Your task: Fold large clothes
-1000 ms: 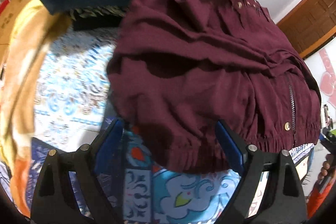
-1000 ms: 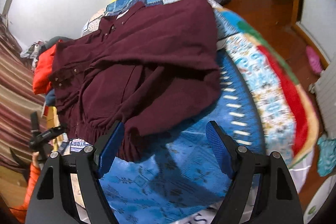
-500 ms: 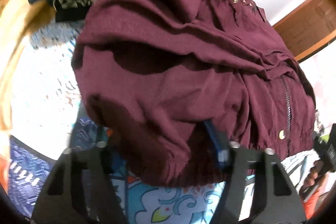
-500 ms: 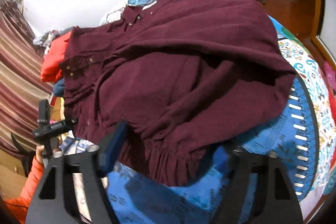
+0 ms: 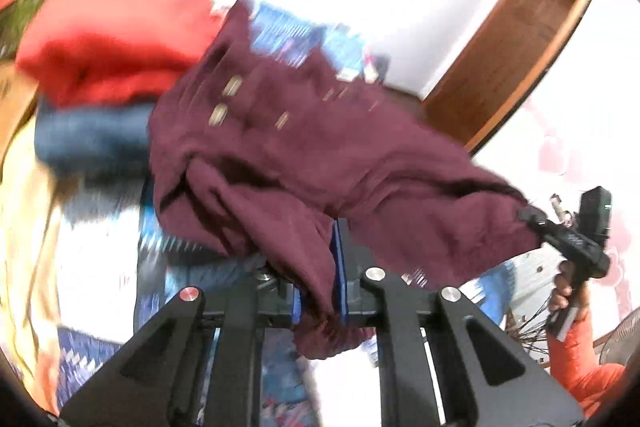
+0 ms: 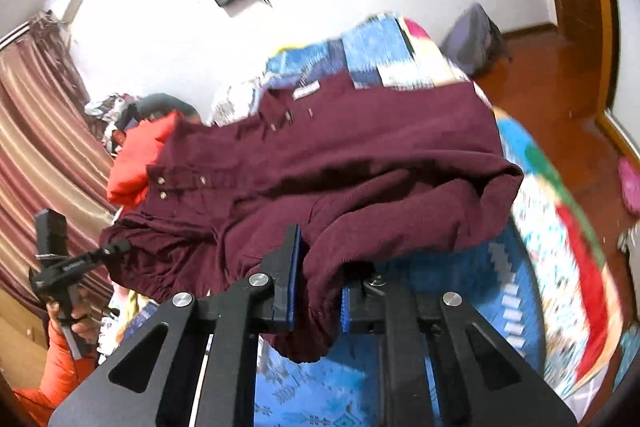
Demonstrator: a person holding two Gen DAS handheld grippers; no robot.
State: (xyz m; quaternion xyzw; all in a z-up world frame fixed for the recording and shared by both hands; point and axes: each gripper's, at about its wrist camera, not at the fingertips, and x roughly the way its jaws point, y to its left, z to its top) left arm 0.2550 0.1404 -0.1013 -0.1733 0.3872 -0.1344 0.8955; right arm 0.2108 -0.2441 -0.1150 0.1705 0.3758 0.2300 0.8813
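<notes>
The large corduroy jacket (image 6: 360,163) is deep maroon with small brass-coloured snap buttons (image 5: 219,115). Under it the quilted bed cover (image 6: 532,259) is bright blue with white geometric marks and red, green and yellow borders. Beside the jacket a folded red garment (image 5: 116,39) lies on a folded dark blue one (image 5: 92,139). Each black claw carries blue pads (image 6: 290,279). The striped curtain (image 6: 44,131) is maroon and beige.
</notes>
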